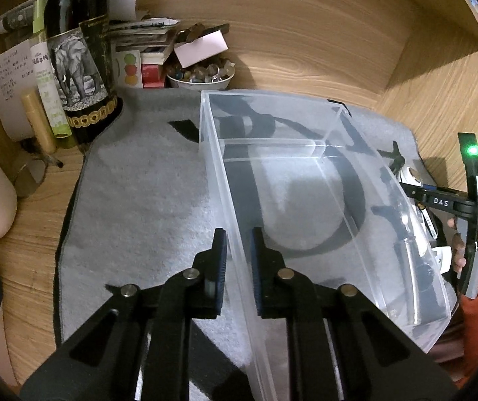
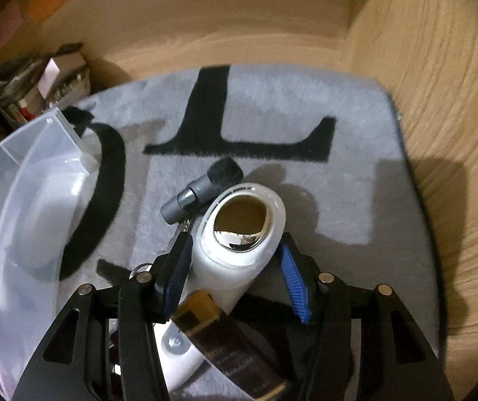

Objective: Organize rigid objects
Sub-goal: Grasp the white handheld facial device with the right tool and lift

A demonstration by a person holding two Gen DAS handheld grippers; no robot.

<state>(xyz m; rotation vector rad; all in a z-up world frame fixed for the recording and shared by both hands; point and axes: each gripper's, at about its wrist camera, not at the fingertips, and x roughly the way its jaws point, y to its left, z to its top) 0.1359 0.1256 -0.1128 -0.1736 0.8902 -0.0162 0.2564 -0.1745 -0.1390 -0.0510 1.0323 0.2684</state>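
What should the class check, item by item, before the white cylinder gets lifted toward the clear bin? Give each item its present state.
1. Left gripper clamped on the near wall of the clear bin: ok, one pad on each side of the wall.
2. Right gripper around the white cylinder: ok, it sits between the pads.
3. Firm grip on the cylinder: cannot tell; the right pad's contact is unclear.
4. Bin's large compartment free to receive it: ok, nothing inside.
5. Grey tube clear of the cylinder: not ok, it lies against its left side.
6. Brown bottle clear of the cylinder: cannot tell.
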